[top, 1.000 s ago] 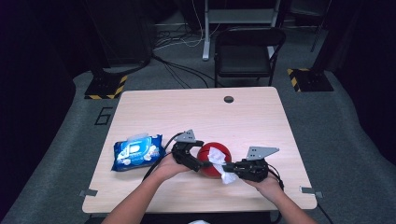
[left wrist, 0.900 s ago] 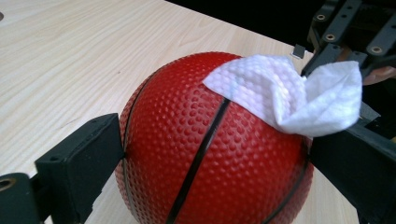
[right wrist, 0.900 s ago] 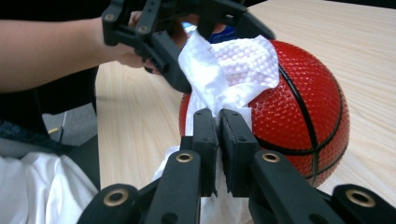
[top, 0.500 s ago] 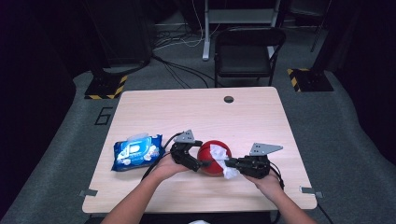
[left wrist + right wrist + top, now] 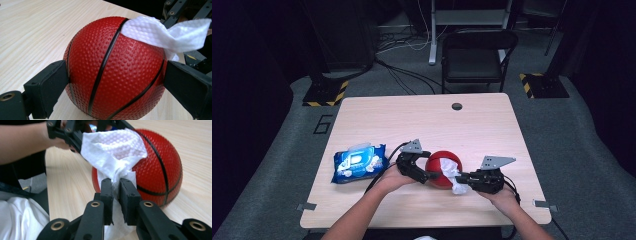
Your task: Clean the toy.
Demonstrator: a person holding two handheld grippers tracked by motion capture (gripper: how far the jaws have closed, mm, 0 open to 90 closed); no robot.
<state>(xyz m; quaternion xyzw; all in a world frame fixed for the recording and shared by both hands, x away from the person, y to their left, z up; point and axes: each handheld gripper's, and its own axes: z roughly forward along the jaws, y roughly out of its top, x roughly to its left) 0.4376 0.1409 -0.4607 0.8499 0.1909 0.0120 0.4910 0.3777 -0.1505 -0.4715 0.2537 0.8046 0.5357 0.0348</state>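
Observation:
A red ball with black seams [image 5: 439, 172] [image 5: 115, 67] [image 5: 160, 165] rests on the wooden table [image 5: 422, 120]. My left gripper [image 5: 429, 174] [image 5: 115, 85] is shut on it, one pad pressing each side. A white wet wipe [image 5: 454, 176] [image 5: 162, 32] [image 5: 112, 152] lies draped over the ball's upper right. My right gripper [image 5: 464, 179] [image 5: 116, 187] comes in from the right and pinches the bunched tail of the wipe. Its jaws have just been opening a little, and the wipe is still held between the pads.
A blue pack of wipes [image 5: 357, 162] lies on the table left of my left hand. A small dark round spot [image 5: 456, 106] sits near the far edge. A black chair [image 5: 477, 55] stands beyond the table, with cables on the floor.
The right gripper carried the wipe from the ball's lower right up over its top, then back toward its right side. The left gripper and the ball stayed put.

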